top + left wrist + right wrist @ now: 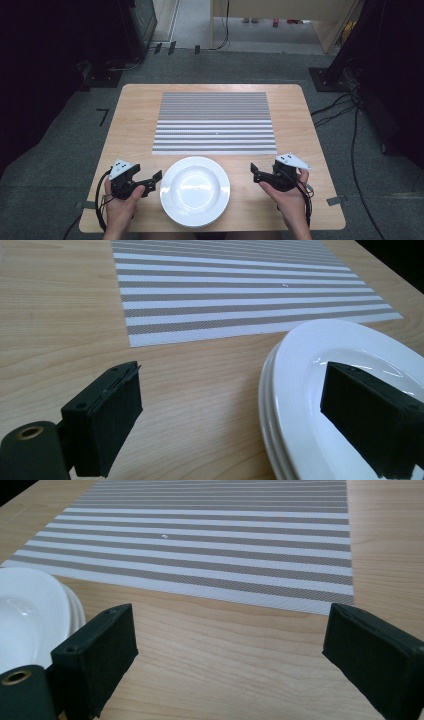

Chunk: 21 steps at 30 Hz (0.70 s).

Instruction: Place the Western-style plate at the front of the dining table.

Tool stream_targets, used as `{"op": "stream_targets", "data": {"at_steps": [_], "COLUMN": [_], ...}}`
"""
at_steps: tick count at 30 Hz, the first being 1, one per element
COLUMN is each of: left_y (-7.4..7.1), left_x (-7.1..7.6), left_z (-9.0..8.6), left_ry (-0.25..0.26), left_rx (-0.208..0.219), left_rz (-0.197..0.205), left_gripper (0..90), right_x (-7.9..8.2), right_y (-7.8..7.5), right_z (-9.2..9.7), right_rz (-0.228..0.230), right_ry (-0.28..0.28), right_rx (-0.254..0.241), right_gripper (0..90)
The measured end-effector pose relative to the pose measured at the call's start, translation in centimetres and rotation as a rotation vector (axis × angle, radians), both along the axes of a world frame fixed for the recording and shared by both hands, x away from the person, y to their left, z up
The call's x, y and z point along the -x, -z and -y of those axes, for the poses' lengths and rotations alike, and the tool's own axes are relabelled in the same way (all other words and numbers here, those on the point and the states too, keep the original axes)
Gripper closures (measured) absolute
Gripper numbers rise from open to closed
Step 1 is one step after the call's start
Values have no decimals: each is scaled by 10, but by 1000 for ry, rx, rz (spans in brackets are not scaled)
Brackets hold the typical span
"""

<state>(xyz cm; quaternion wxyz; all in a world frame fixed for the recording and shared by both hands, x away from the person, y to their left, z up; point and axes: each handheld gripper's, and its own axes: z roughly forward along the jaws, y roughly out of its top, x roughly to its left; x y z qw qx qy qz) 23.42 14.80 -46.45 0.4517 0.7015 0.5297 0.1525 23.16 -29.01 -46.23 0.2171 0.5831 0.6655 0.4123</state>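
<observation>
Plates [195, 191] at worktop's near edge, between 2 spread tools; left tool [148, 183] nearer the rim, right tool [256, 174] just beside.

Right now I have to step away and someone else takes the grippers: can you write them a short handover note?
Left gripper: open, holding nothing, just left of the stack of white plates; in its own view one jaw sits over the rim.
Right gripper: open, holding nothing, right of the plates, clear of them.
The plates sit at the table's near edge, in front of the striped placemat, which is bare.
Done: nothing gripped or placed yet.
Left: probably grip a plate and set it on the placemat.
</observation>
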Motion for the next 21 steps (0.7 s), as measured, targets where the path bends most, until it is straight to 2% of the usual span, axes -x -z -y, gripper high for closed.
{"op": "stream_targets", "data": {"at_steps": [4,5,6,9,10,12,13,18,21], "left_y": [0,0,1,2,3,4,4,6,8], "left_x": [1,1,1,2,2,2,2,2,3], "left_z": [7,7,10,14,17,19,20,25,29], "left_ry": [27,27,35,40,55,63,70,89,99], "left_rx": [-1,-1,6,12,6,2,-2,-16,-24], "left_rz": [-1,-1,-7,-13,-20,-24,-28,-38,-42], "left_gripper": [100,101,101,142,143,144,144,152,233], "right_x": [1,1,2,1,2,3,4,6,7], "right_y": [1,1,2,3,5,6,6,7,9], "right_z": [-8,-8,-14,-18,-23,-27,-28,-33,-37], "right_rz": [3,3,8,-3,8,13,16,25,12], "right_ry": [-21,-21,-15,-5,5,5,4,-46,-85], "right_rx": [-5,-5,-2,-3,8,7,-4,-52,-74], "right_gripper": [92,92,139,146,221,252,302,383,435]}}
